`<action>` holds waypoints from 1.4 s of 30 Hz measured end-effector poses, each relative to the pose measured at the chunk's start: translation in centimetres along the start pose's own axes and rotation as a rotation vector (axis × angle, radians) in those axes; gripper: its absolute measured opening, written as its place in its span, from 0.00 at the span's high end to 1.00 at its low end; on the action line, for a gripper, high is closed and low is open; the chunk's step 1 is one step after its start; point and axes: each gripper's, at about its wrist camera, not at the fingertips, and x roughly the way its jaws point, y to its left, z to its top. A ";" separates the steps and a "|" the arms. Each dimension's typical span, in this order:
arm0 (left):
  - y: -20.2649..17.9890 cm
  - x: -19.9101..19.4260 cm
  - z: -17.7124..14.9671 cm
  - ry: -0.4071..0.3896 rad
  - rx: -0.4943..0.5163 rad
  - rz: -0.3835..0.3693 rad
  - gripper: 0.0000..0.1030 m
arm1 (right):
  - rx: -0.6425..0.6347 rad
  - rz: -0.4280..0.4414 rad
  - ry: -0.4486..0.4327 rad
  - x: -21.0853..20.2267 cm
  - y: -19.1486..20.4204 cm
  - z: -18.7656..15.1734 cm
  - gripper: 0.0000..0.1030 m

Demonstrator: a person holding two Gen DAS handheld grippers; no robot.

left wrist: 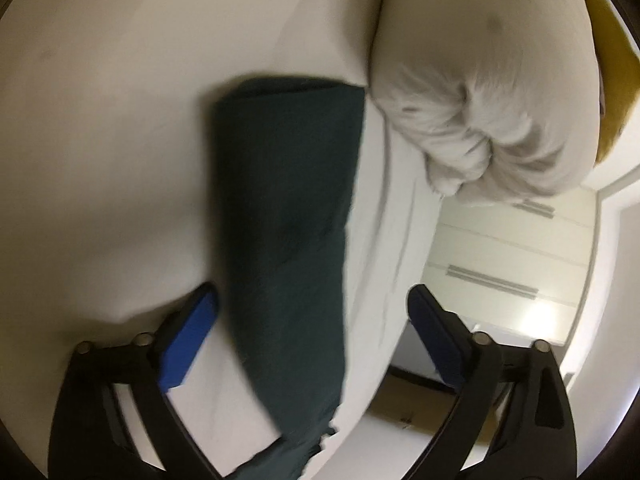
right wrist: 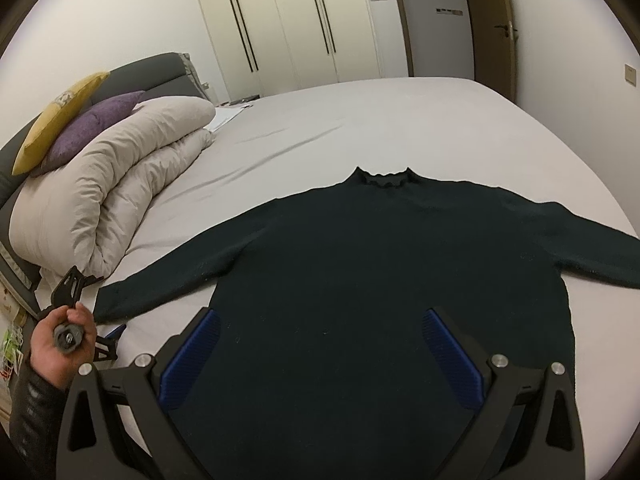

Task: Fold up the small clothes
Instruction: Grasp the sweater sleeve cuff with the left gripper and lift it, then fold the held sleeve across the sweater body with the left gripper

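Nearest the right wrist camera, the right gripper [right wrist: 320, 344] hangs with its two blue pads spread wide and nothing between them, above the lower body of one dark green sweater [right wrist: 360, 280]. The sweater lies flat and face up on the bed [right wrist: 360, 120], hem toward the camera, its frilled collar [right wrist: 382, 178] pointing away and both sleeves stretched out to the sides. Its knit looks almost black and smooth, with few wrinkles. To the left, a hand [right wrist: 60, 340] grips the handle of the left gripper [left wrist: 312, 320], which sits near the cuff of one sleeve [left wrist: 284, 240]; in the left wrist view, which is blurred, that gripper is also spread open and empty, the sleeve running between its two blue pads without either one pressing it. Beyond the sleeve lies one rolled beige duvet [right wrist: 112, 184], its edge just beside the sleeve's far part. On top of it rest two cushions, one purple [right wrist: 92, 128] and one yellow [right wrist: 56, 120]. Farthest off stand a wardrobe [right wrist: 288, 20] with long dark handles and one door [right wrist: 452, 20].
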 end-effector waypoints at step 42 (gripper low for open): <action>0.5 7.8 -39.9 0.097 2.074 0.195 0.93 | 0.531 0.570 0.408 20.2 -10.0 4.3 0.22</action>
